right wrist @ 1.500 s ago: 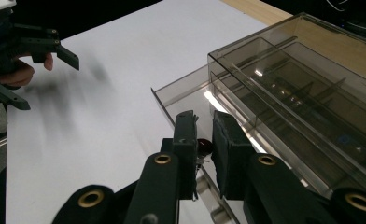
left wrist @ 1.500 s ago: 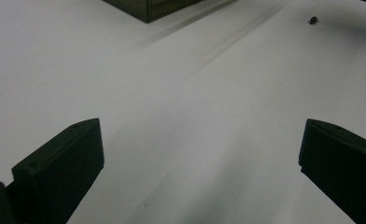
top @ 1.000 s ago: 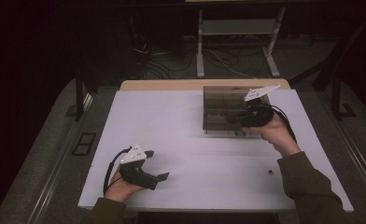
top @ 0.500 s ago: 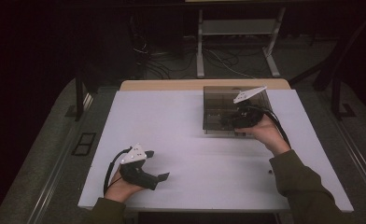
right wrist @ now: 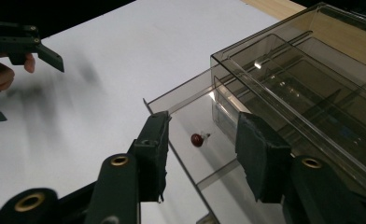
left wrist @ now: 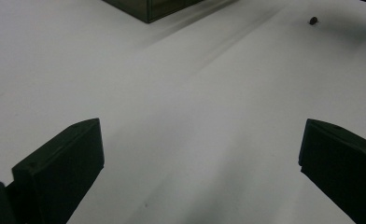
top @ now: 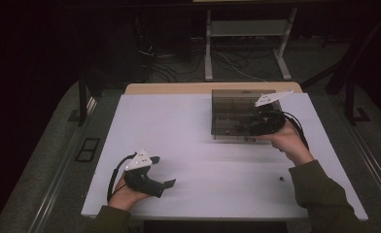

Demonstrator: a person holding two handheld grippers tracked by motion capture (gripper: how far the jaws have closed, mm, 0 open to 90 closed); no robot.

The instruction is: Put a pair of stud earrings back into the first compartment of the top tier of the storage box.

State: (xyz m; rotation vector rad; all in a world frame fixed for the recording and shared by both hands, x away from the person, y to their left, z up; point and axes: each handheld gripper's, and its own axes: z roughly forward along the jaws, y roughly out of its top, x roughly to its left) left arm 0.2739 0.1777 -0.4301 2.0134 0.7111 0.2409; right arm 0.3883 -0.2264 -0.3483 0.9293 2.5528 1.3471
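A smoky clear plastic drawer box [top: 230, 109] stands at the table's back right. In the right gripper view one of its drawers [right wrist: 181, 105] is slid partway out, and a small dark red bead [right wrist: 197, 139] lies on the drawer's floor. My right gripper [right wrist: 203, 122] hovers open over that drawer, one jaw on each side of the bead and not touching it. From above, the right gripper [top: 243, 127] is at the box's front right corner. My left gripper [top: 163, 171] rests open near the front left, with nothing between its wide-spread fingers [left wrist: 59, 172].
A tiny dark object [top: 281, 179] lies loose on the white table [top: 188, 145] at the front right, also visible as a dark object [left wrist: 313, 20] from the left gripper. A metal stand [top: 247, 29] and cables sit on the floor behind the table.
My right hand has shifted a little left along the box's front. The left gripper has stayed where it was.
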